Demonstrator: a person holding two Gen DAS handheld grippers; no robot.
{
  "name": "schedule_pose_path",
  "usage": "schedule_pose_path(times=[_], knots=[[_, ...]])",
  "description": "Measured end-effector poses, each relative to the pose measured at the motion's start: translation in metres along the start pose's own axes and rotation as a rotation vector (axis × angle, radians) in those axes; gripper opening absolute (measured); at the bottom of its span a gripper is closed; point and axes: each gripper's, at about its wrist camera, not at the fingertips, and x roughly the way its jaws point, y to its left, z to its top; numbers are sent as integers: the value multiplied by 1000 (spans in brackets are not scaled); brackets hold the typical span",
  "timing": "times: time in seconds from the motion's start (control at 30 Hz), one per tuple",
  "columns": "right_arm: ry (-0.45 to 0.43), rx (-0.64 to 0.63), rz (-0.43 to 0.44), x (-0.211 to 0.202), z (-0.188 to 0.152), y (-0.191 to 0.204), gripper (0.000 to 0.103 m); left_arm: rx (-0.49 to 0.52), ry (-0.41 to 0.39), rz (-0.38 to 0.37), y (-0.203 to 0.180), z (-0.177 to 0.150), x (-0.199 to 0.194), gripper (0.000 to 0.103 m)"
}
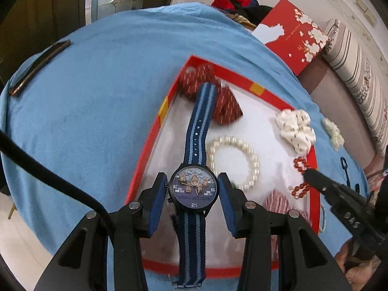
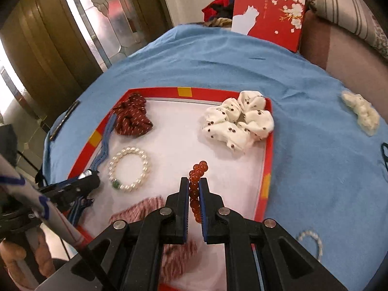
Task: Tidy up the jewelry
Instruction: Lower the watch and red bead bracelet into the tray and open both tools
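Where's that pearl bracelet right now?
The pearl bracelet lies flat on the white floor of the red tray, toward its left side in the right wrist view, below the dark red scrunchie and beside the striped watch strap.

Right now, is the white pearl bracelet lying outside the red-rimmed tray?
No, the white pearl bracelet lies on the white floor inside the red-rimmed tray, beside the dark red dotted scrunchie.

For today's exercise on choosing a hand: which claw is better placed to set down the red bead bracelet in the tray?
Right. The right claw is shut on the red bead bracelet above the tray; the left claw brackets the watch.
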Motion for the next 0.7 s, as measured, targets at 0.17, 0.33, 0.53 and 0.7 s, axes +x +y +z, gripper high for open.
schedule_pose_path(times=[0.17, 0.33, 0.53, 0.7], knots=[[20, 0, -11, 17, 9, 2, 9, -19, 0, 3, 0, 24, 13, 42], [35, -8, -14, 28, 11, 4, 9, -7, 22, 6, -4, 24, 25, 42], [42, 12, -2, 31, 11, 1, 9, 8, 14, -20, -7, 21, 23, 45], [16, 47, 25, 17, 10, -2, 37, -29, -38, -103, 0, 17, 9, 56]])
